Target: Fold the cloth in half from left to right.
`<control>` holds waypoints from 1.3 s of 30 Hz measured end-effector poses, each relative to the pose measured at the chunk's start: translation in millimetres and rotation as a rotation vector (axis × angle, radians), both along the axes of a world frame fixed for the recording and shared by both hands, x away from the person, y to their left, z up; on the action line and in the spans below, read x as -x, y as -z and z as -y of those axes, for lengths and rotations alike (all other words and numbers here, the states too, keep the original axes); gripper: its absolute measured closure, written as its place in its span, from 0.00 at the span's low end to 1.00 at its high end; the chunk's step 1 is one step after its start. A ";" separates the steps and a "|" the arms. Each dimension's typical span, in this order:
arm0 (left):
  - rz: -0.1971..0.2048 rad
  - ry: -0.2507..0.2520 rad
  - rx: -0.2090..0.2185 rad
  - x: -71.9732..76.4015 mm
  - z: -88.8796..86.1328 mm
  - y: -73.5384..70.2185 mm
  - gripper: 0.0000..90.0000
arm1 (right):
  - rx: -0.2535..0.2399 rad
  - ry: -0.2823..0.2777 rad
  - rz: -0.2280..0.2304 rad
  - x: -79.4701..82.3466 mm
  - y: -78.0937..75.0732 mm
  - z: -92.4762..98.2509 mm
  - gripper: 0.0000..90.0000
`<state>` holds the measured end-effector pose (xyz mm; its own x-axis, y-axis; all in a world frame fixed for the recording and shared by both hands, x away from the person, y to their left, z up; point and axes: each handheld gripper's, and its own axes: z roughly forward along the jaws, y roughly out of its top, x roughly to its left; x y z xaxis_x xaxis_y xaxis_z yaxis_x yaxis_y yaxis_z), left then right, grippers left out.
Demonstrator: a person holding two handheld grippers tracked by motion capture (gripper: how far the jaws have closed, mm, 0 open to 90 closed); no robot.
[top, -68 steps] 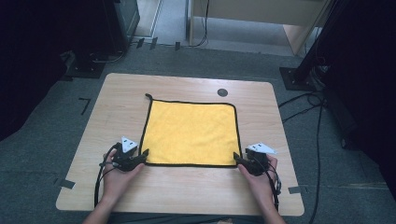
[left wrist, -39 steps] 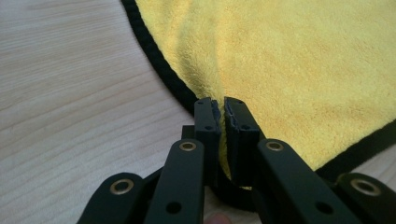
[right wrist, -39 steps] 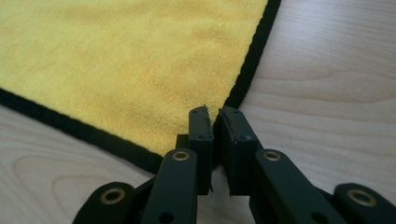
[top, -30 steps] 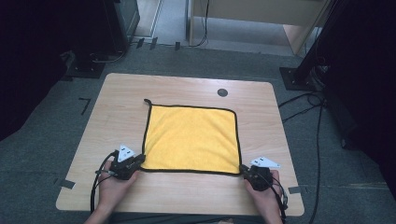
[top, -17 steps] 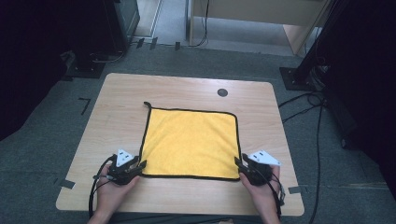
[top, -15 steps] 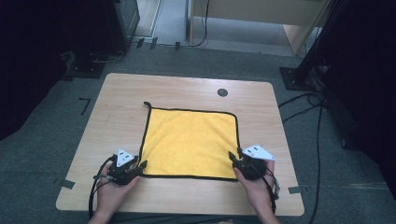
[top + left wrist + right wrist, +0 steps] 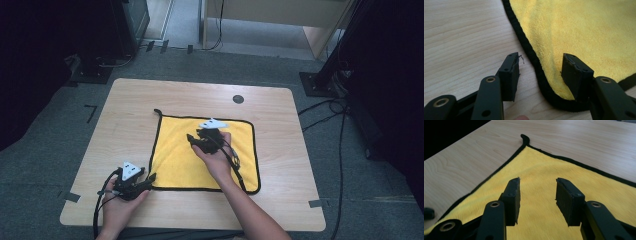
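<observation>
Overhead, right gripper (image 7: 192,140) above cloth (image 7: 175,160); closer, jaws apart.

A cloth (image 7: 205,150) lay flat mid-bench (image 7: 125,125). The left gripper (image 7: 150,178) sat at its near left corner; the right gripper (image 7: 192,139) hung over its middle.

Black two-jaw tongs (image 7: 150,178) with brass-ringed rivets, grey triangular plates, trailing black cables.

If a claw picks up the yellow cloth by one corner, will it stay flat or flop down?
The yellow cloth would probably flop: it looks thin, soft and fuzzy. It likely weighs little, lying flat on the table. Its black edging may give the left claw some grip.
</observation>
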<state>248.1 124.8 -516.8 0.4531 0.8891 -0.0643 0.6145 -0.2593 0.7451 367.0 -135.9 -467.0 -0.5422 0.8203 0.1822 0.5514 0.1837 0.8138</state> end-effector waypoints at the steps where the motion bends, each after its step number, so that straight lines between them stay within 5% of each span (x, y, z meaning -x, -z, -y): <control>1: 0.001 0.007 -0.007 0.2 0.2 -0.1 0.57 | 0.007 -0.005 0.003 -6.2 0.3 -7.3 0.62; 15: -0.001 0.018 -0.001 1.0 -0.2 0.0 0.57 | 0.112 -0.022 -0.032 -88.1 16.9 -81.1 0.64; 33: -0.004 0.022 0.008 2.0 -0.5 -0.1 0.62 | 0.210 -0.028 -0.073 -130.6 35.8 -134.6 0.62; 39: -0.002 0.026 0.008 3.0 -1.2 0.0 0.64 | 0.257 -0.005 -0.062 -132.5 41.8 -135.6 0.83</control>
